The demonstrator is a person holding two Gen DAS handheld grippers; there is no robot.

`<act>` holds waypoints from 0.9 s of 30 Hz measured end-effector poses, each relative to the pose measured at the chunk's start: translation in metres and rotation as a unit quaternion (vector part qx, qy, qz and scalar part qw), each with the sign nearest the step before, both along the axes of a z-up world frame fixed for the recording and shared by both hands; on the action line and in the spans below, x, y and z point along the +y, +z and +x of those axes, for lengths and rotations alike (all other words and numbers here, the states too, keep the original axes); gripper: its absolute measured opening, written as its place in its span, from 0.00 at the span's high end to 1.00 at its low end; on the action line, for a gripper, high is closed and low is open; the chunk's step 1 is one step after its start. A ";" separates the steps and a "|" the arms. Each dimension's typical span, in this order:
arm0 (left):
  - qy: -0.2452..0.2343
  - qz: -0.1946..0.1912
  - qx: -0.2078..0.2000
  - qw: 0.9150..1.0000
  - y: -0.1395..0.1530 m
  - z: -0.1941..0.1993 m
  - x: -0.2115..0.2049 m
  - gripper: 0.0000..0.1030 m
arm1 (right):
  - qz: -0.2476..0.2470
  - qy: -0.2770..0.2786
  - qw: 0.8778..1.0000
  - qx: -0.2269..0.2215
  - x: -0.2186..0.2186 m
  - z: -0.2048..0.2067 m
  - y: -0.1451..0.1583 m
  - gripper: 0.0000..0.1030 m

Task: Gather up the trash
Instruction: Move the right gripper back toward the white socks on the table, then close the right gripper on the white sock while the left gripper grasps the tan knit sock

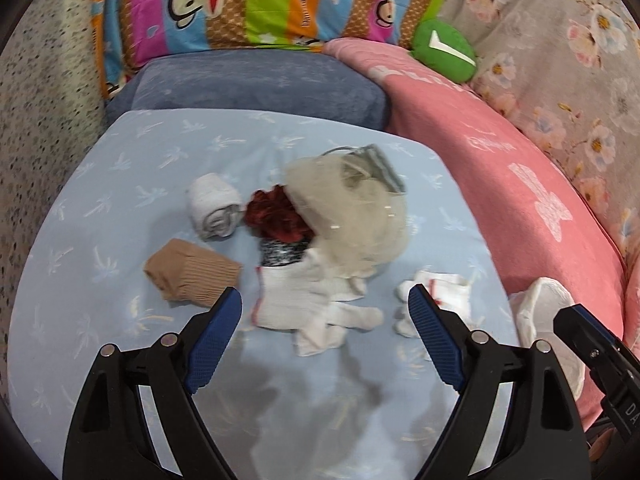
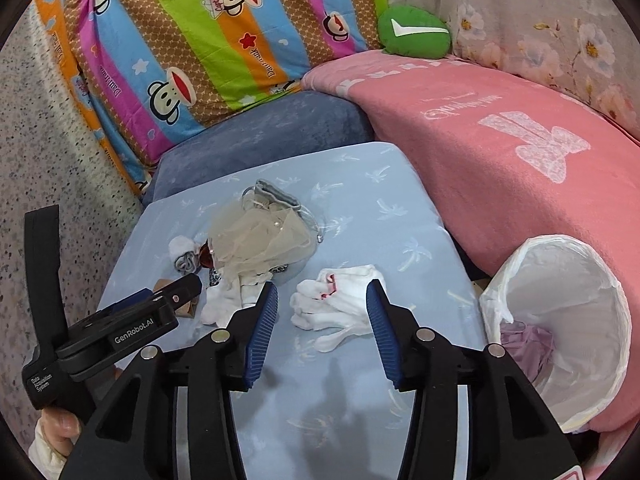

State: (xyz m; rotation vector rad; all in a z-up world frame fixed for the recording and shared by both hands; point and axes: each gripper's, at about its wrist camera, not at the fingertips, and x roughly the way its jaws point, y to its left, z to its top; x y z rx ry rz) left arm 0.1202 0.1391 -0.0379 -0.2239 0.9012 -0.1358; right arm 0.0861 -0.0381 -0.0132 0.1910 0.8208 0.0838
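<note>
Cloth scraps lie on a light blue cushion (image 1: pixel 120 200). A white glove (image 1: pixel 316 312) lies just ahead of my open, empty left gripper (image 1: pixel 325 300). A second white glove (image 2: pixel 336 304) lies between the open fingers of my right gripper (image 2: pixel 322 296), which is also empty. Behind them lie a beige mesh bundle (image 1: pixel 348 208), a dark red scrap (image 1: pixel 276 212), a rolled white cloth (image 1: pixel 214 204) and a tan ribbed piece (image 1: pixel 192 278). A bin lined with a white bag (image 2: pixel 560 320) stands to the right, with a purple scrap (image 2: pixel 528 344) inside.
A pink blanket (image 2: pixel 500 140) lies on the right behind the bin. A dark blue cushion (image 1: pixel 256 84), a striped cartoon pillow (image 2: pixel 192 52) and a green plush (image 2: pixel 414 32) sit at the back. A speckled floor (image 2: pixel 40 168) is at the left.
</note>
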 end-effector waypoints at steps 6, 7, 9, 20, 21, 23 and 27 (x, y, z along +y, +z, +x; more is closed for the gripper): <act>0.041 0.002 0.022 0.999 -0.019 0.008 0.045 0.21 | 0.006 0.028 0.999 0.028 0.033 0.018 -0.023 0.54; 0.046 0.002 0.025 0.999 -0.021 0.010 0.050 0.21 | 0.006 0.035 0.999 0.034 0.040 0.022 -0.028 0.54; 0.056 0.002 0.034 0.998 -0.027 0.014 0.061 0.20 | 0.004 0.044 0.998 0.042 0.051 0.029 -0.036 0.54; 0.082 -0.016 0.087 0.993 -0.060 0.037 0.094 0.16 | -0.004 0.081 0.993 0.091 0.109 0.070 -0.085 0.54; 0.083 -0.022 0.090 0.992 -0.061 0.040 0.096 0.16 | -0.004 0.082 0.992 0.095 0.113 0.073 -0.089 0.54; 0.082 -0.033 0.092 0.992 -0.062 0.042 0.096 0.16 | -0.003 0.085 0.991 0.102 0.119 0.079 -0.097 0.54; 0.076 -0.043 0.094 0.992 -0.064 0.048 0.093 0.16 | -0.005 0.086 0.990 0.115 0.127 0.087 -0.110 0.54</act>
